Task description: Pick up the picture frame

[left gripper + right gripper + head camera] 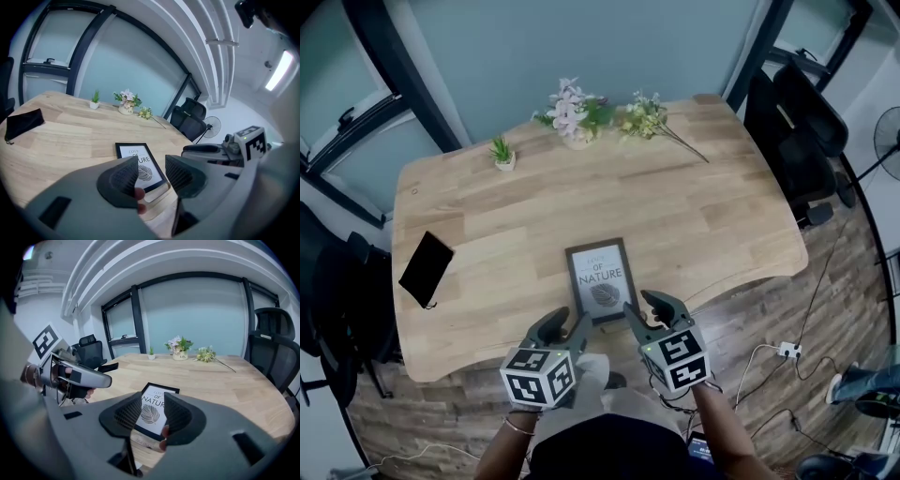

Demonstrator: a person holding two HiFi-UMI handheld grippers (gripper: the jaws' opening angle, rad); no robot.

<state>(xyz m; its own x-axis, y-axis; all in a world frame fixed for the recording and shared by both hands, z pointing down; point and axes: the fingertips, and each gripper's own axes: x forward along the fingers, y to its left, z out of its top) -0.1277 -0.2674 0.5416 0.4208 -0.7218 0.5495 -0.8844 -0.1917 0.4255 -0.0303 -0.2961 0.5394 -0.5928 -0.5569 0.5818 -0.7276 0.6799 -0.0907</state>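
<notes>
The picture frame (602,279) has a black border and a white print with a leaf. It lies flat on the wooden table (703,216), close to the front edge. Both grippers hover at that edge, just short of the frame's near end. My left gripper (565,328) is at its lower left corner and my right gripper (649,311) at its lower right corner. In the left gripper view the frame (138,163) shows through the gap of the open left gripper (152,176). In the right gripper view the frame (154,409) lies beyond the open right gripper (152,416). Neither holds anything.
A black pouch (426,268) lies at the table's left. At the far edge stand a small potted plant (502,155), a vase of pink flowers (574,117) and a yellow flower sprig (652,120). Black office chairs (797,131) stand to the right, and a socket strip (788,350) lies on the floor.
</notes>
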